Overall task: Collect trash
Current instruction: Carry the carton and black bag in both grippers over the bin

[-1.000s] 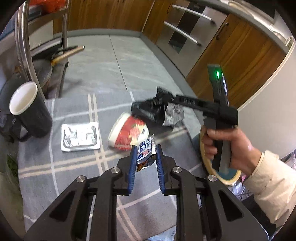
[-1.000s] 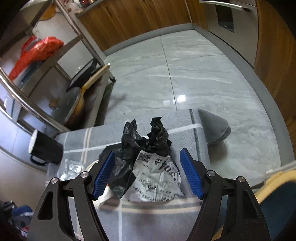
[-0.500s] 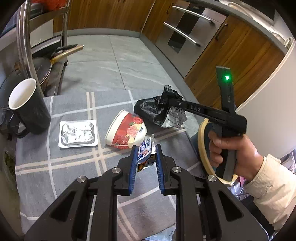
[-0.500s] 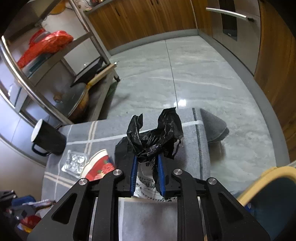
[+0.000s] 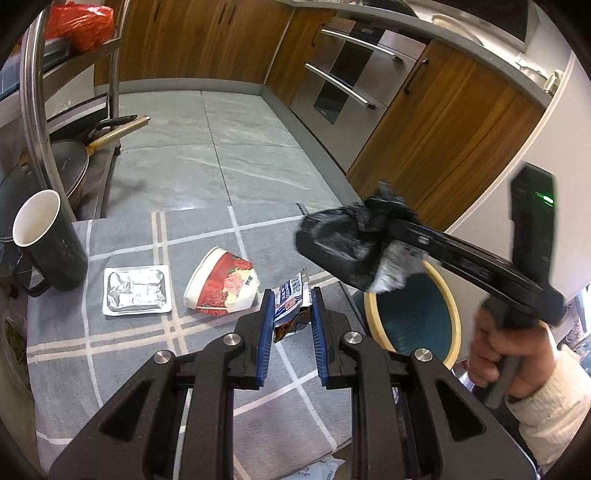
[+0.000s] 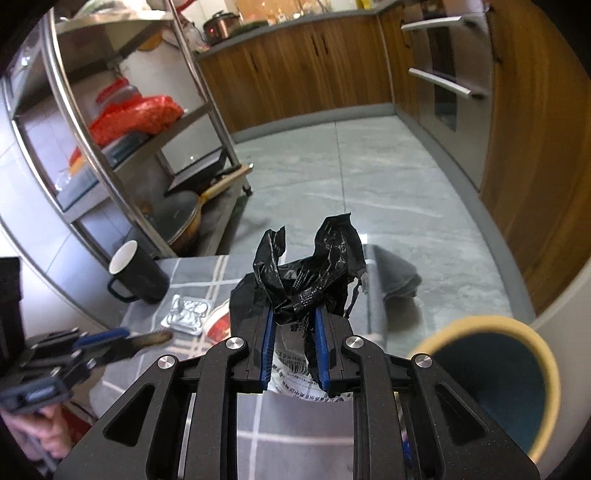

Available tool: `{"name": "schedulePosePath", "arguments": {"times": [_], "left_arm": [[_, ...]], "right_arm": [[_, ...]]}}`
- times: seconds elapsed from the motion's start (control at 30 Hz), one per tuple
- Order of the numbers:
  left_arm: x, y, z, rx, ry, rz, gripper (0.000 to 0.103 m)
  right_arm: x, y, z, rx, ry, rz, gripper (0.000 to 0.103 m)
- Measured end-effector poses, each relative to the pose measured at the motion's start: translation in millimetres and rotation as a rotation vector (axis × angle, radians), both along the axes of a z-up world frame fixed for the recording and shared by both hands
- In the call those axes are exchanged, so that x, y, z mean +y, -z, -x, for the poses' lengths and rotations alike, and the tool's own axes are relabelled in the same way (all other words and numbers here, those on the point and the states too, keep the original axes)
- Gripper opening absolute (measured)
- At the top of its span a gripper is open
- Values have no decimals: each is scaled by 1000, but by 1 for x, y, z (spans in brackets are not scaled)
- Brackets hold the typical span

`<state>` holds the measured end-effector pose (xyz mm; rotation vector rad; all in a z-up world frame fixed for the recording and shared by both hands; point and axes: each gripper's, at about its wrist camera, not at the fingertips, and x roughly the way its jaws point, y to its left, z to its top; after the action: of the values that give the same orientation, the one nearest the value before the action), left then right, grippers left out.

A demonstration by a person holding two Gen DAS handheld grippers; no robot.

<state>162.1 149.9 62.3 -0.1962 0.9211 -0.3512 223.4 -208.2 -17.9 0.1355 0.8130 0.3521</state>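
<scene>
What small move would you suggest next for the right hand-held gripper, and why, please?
Probably carry it sideways over the round bin. The right hand-held gripper is shut on the black plastic bag, lifted clear of the grey checked tablecloth, and the bin's mouth stands open beside the table.

The room was a kitchen with a grey marbled tile floor (image 6: pixel 369 177). Wooden cabinets (image 6: pixel 295 74) ran along the far wall and the right side, under a grey countertop (image 5: pixel 424 26). A steel oven front (image 5: pixel 343 88) with bar handles stood among them. On the left was a metal shelf rack (image 6: pixel 122 122). Light reflected softly on the tiles.
</scene>
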Motion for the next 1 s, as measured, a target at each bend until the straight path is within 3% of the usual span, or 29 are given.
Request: {"name": "schedulePosePath", "arguments": {"times": [0.5,1.0], "left_arm": [[-44,-15,14,-41,63,0,19],[-126,-11,10,-34,186,-9,19]], "right_arm": [[-74,-15,98,-88,116,-38,20],[-120,-14,132,-139,183,26,20]]}}
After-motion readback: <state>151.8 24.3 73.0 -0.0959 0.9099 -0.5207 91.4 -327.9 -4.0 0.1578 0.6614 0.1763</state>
